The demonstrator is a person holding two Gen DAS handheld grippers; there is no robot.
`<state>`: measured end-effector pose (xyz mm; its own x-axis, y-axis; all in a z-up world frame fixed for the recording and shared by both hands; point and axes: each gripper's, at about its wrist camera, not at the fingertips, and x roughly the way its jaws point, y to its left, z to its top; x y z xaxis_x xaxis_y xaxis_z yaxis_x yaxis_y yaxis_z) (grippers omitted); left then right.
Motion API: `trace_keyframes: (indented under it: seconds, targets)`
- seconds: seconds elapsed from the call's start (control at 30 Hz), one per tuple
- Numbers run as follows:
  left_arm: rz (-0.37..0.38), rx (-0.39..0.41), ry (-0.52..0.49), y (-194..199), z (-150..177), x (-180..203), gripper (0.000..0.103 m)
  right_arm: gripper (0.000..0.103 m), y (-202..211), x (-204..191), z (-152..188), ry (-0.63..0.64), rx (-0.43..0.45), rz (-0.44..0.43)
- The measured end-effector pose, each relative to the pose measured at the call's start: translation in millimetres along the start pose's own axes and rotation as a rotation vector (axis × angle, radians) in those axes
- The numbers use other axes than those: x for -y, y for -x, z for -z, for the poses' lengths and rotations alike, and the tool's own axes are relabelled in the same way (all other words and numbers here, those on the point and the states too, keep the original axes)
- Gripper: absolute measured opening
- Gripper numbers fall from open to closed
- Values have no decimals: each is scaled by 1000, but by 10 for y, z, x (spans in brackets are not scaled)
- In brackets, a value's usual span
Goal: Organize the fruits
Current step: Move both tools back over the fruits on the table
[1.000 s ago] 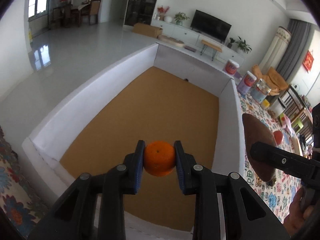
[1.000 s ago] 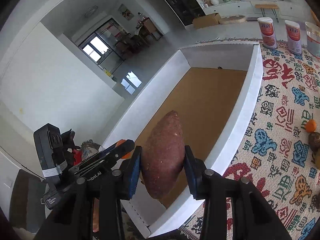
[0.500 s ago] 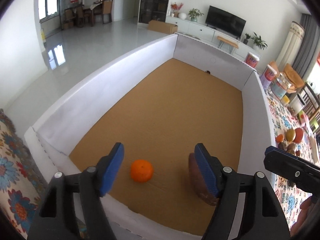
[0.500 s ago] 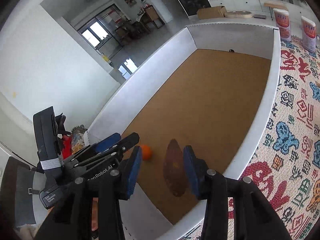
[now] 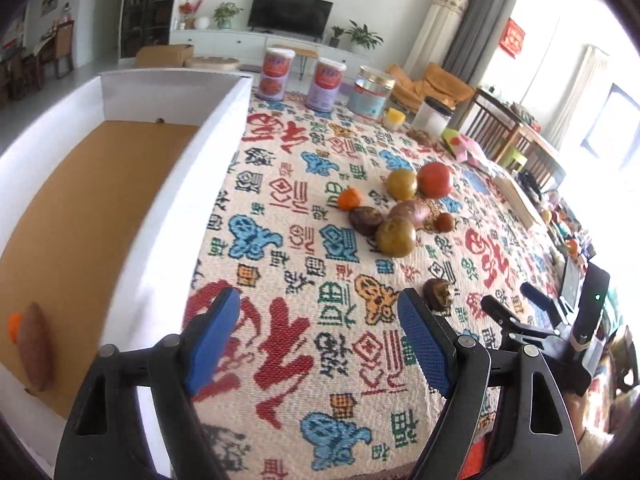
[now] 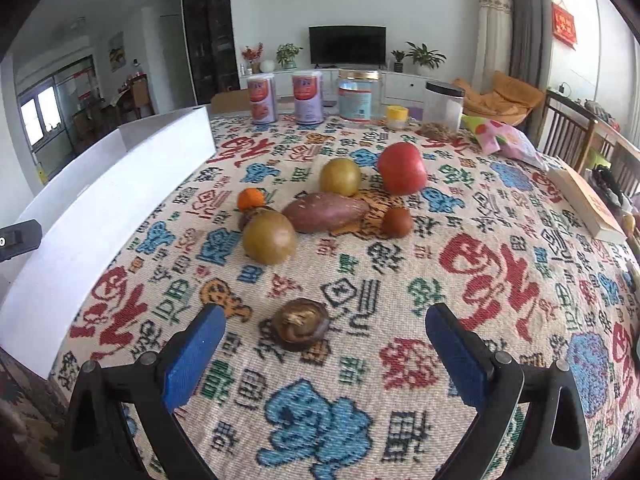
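While both my claws, left claw (image 5: 318,340) and right claw (image 6: 322,354), are opening empty over the bench (image 6: 400,280), next pick: dark round fruit (image 6: 302,324), into white box (image 5: 172,216).

Beyond the patterned tablecloth (image 6: 360,400), two purple cans (image 6: 262,98) stand beside a glass jar (image 6: 358,96), a yellow cup (image 6: 397,117) and a black-lidded jar (image 6: 443,106), with a book (image 6: 588,200) at the right and a TV (image 6: 347,45) behind.
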<state>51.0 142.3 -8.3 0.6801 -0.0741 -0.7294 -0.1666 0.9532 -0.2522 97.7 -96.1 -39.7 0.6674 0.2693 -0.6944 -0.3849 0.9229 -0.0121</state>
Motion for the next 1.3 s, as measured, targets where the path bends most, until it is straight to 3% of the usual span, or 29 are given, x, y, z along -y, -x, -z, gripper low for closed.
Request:
trace_keyframes:
  seconds: [0.13, 0.23, 0.33, 0.4, 0.5, 0.7, 0.9, 1.03, 1.3]
  targets:
    - [-70, -47, -130, -536, 69, 335, 83, 100, -33, 813, 336, -91, -17, 200]
    - [-124, -75, -188, -892, 25, 436, 83, 100, -83, 1181, 344, -147, -78, 249]
    - [-166, -96, -188, -1134, -21, 440, 83, 100, -75, 1356, 333, -167, -60, 271]
    - [-199, -107, -165, -1252, -33, 421, 83, 100, -79, 1406, 326, -182, -57, 276]
    - [-214, -60, -141, -1275, -22, 387, 84, 100, -137, 1407, 348, -184, -75, 276]
    - [-200, -58, -146, -1280, -4, 386, 89, 100, -187, 1302, 399, -149, -98, 297]
    - [-203, -63, -155, -1302, -9, 411, 92, 100, -213, 1480, 431, -251, -129, 322]
    - [-205, -63, -156, -1305, -10, 415, 92, 100, -228, 1566, 458, -296, -142, 263]
    - [-204, -63, -155, -1303, -9, 412, 93, 100, -225, 1540, 453, -291, -138, 262]
